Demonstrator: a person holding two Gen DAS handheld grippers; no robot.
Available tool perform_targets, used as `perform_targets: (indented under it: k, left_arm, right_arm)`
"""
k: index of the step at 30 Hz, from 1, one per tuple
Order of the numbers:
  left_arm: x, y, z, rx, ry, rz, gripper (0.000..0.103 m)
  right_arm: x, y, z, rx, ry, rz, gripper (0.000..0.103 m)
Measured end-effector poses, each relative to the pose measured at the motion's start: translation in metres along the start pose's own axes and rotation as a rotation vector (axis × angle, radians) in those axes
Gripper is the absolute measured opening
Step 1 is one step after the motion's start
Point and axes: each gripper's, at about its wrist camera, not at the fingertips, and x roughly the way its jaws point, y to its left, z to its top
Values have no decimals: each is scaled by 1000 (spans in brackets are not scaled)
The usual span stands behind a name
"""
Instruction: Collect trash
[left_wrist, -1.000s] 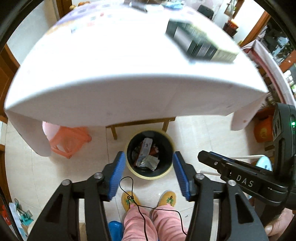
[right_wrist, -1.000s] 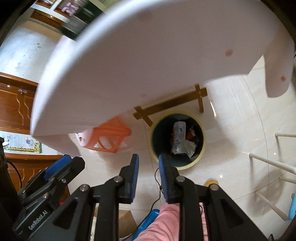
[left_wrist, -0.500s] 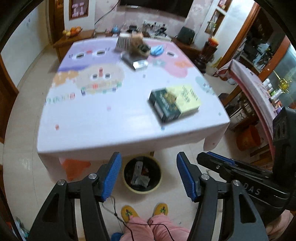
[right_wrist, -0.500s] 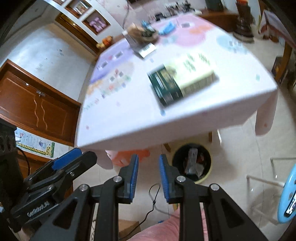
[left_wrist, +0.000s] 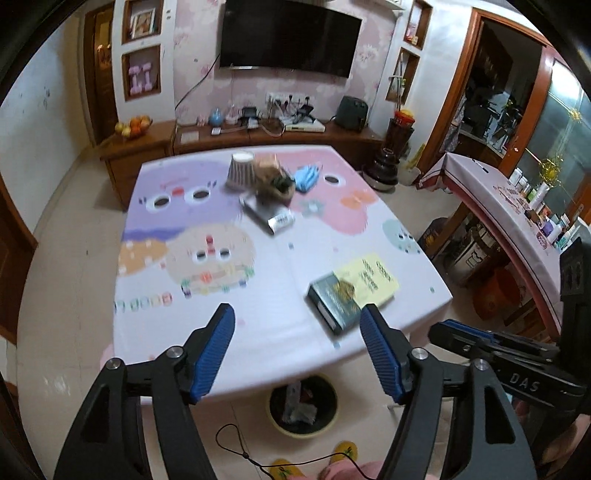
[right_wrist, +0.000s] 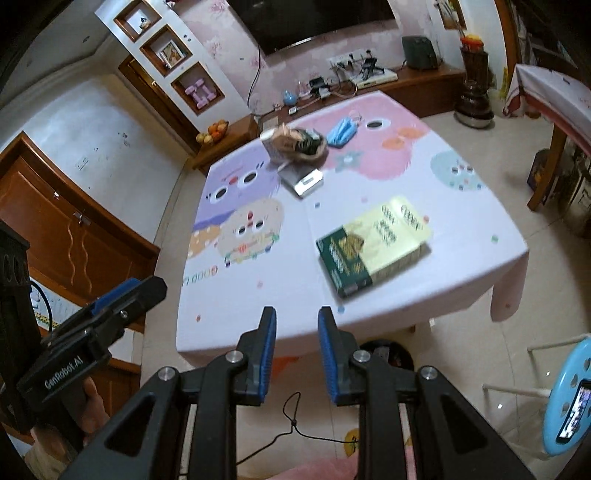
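The dark trash bin (left_wrist: 303, 410) with a yellow rim stands on the floor under the table's near edge, with wrappers inside; the right wrist view shows only part of the bin (right_wrist: 388, 350). Far back on the table lie a tipped paper cup (left_wrist: 242, 170), a crumpled brown heap (left_wrist: 275, 181) and a blue mask (left_wrist: 306, 177). A green and yellow box (left_wrist: 351, 291) lies near the front right. My left gripper (left_wrist: 297, 317) hovers over the near edge, its jaws opening, with nothing between them. My right gripper (right_wrist: 297, 317) is beside it, narrowly open and holding nothing.
A silver scale (right_wrist: 303, 181) sits mid-table on the cartoon cloth (left_wrist: 229, 314). A blue stool with a phone (right_wrist: 572, 398) stands at the right, a second covered table (left_wrist: 517, 199) further right, a wooden cabinet (left_wrist: 258, 136) behind. The person's slippers (left_wrist: 347, 450) are by the bin.
Both grippers have risen from just above the bin to above table height, so the tabletop has come into view. The left jaws have spread wider. The right jaws kept their narrow gap.
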Motion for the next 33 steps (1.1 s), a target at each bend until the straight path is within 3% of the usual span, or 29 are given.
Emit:
perform_targets:
  k: [9, 13, 16, 24, 30, 33]
  left_arm:
    - [39, 2, 72, 90, -7, 66, 73]
    - [79, 0, 111, 126, 12, 135, 74]
    - [117, -1, 143, 151, 43, 184, 74]
    - [249, -12, 220, 249, 224, 257, 74]
    - [326, -10, 233, 334, 323, 347, 74]
    - [345, -7, 234, 358, 344, 381, 74]
  right_arm:
    - [-4, -5, 71, -30, -36, -9, 23]
    - [4, -17, 121, -37, -49, 9, 34]
    - [23, -31, 163, -40, -38, 35, 34]
    - [105, -80, 257, -50, 114, 105, 34]
    - [180, -109, 298, -76, 237, 120, 34]
    - [207, -116, 309, -69, 279, 130, 34]
